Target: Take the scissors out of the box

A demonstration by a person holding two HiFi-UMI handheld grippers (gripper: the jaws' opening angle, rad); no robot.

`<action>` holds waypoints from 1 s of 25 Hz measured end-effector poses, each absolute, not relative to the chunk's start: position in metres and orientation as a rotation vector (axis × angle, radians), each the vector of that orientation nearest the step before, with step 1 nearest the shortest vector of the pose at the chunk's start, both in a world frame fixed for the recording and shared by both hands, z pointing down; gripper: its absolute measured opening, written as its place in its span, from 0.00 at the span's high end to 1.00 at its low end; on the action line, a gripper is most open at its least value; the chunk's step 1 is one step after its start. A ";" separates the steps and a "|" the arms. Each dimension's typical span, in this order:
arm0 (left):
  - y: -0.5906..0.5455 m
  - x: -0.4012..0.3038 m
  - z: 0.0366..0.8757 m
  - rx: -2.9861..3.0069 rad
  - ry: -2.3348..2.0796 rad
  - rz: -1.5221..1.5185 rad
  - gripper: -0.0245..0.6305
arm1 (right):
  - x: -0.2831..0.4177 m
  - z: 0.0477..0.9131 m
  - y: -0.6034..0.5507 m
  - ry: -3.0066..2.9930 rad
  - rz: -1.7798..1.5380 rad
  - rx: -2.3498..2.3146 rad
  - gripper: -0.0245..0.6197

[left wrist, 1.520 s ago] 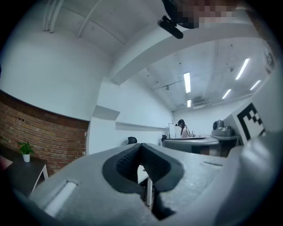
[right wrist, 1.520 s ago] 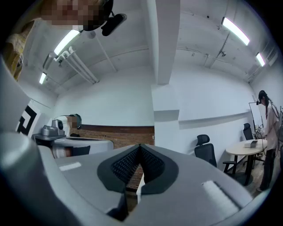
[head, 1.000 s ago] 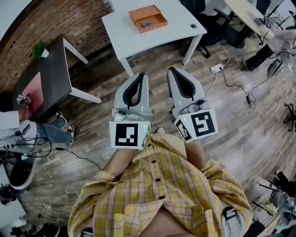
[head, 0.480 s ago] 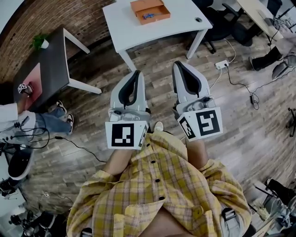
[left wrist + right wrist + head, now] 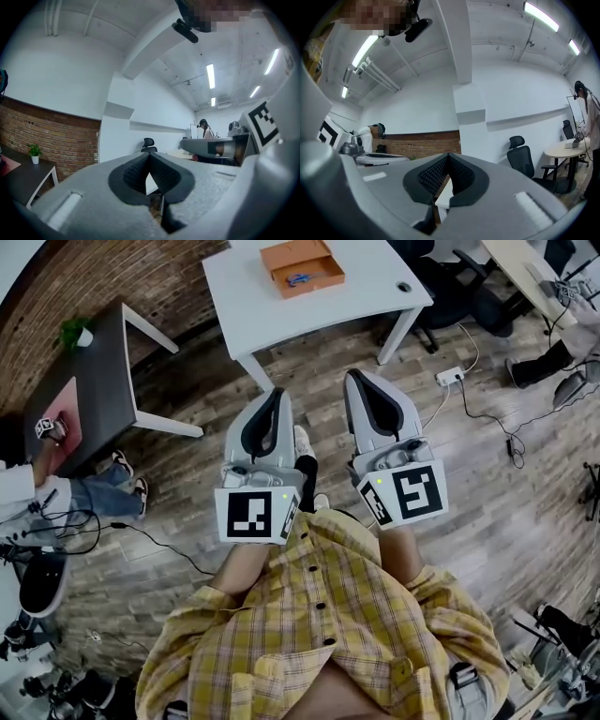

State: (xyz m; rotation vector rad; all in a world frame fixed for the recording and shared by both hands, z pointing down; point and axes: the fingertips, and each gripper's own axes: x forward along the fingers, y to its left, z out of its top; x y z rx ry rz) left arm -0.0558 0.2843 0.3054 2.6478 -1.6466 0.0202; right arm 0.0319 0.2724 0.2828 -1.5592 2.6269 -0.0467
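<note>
An open orange box (image 5: 302,266) sits on a white table (image 5: 375,277) at the top of the head view, with blue-handled scissors (image 5: 299,279) lying inside it. My left gripper (image 5: 275,396) and right gripper (image 5: 353,380) are held side by side in front of my chest, well short of the table, above the wooden floor. Both point toward the table. Each has its jaw tips meeting, with nothing between them. In the left gripper view the left gripper (image 5: 150,154) is shut; in the right gripper view the right gripper (image 5: 448,156) is shut too.
A dark side table (image 5: 103,381) with a small potted plant (image 5: 79,335) stands at left, with a seated person's legs (image 5: 89,495) beside it. A power strip (image 5: 447,376) and cables lie on the floor at right. Office chairs (image 5: 441,287) stand behind the white table.
The view has shifted as I step forward; my foot now shows between the grippers. Both grippers stay shut and side by side, still pointing toward the table.
</note>
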 end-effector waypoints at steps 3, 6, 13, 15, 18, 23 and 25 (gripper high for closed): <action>0.264 -0.052 0.308 2.646 -1.643 0.013 0.96 | 0.034 0.284 0.252 2.628 -0.042 -1.566 0.95; 0.245 -0.048 0.309 2.648 -1.634 0.009 0.96 | 0.035 0.287 0.235 2.636 -0.047 -1.574 0.95; 0.190 -0.051 0.305 2.651 -1.644 -0.017 0.96 | 0.026 0.286 0.180 2.658 -0.050 -1.566 0.95; 0.172 -0.055 0.306 2.645 -1.635 -0.011 0.96 | 0.021 0.285 0.161 2.661 -0.053 -1.570 0.95; 0.140 -0.061 0.303 2.649 -1.619 -0.025 0.96 | 0.013 0.285 0.130 2.667 -0.059 -1.576 0.95; 0.084 -0.062 0.303 2.674 -1.593 -0.008 0.96 | 0.008 0.286 0.074 2.661 -0.081 -1.590 0.95; 0.059 -0.068 0.307 2.677 -1.594 0.019 0.96 | 0.003 0.289 0.049 2.659 -0.095 -1.597 0.95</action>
